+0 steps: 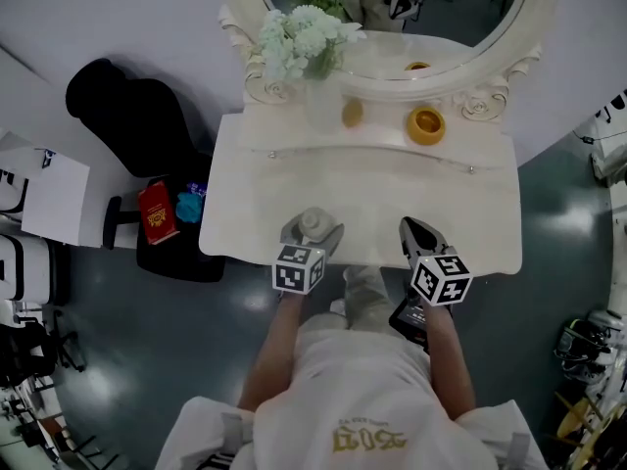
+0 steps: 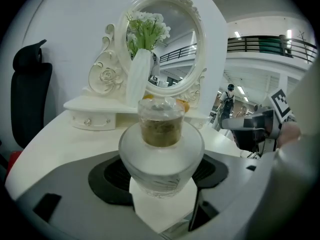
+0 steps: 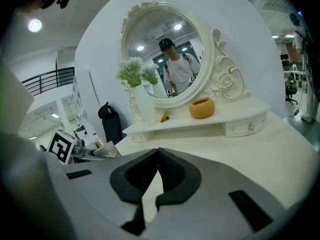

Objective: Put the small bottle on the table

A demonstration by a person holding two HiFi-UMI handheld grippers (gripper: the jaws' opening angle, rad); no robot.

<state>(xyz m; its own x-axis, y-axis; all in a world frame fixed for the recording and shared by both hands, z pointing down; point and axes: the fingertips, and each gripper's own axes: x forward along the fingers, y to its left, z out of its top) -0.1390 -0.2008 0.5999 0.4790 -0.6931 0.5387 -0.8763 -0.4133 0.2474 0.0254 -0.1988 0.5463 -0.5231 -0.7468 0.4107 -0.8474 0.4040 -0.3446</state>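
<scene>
L gripper (image 1: 312,231) clamps small bottle (image 2: 161,151) upright over near edge of table (image 1: 392,204), base prob. just off it; R gripper (image 3: 158,154), to its right, is closed & empty.

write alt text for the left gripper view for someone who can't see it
A small bottle of frosted glass with a clear cap sits gripped between the left gripper's dark pads, over a white table. Behind it stand an oval mirror in an ornate white frame and a white vase of flowers, with a black chair at far left.
</scene>
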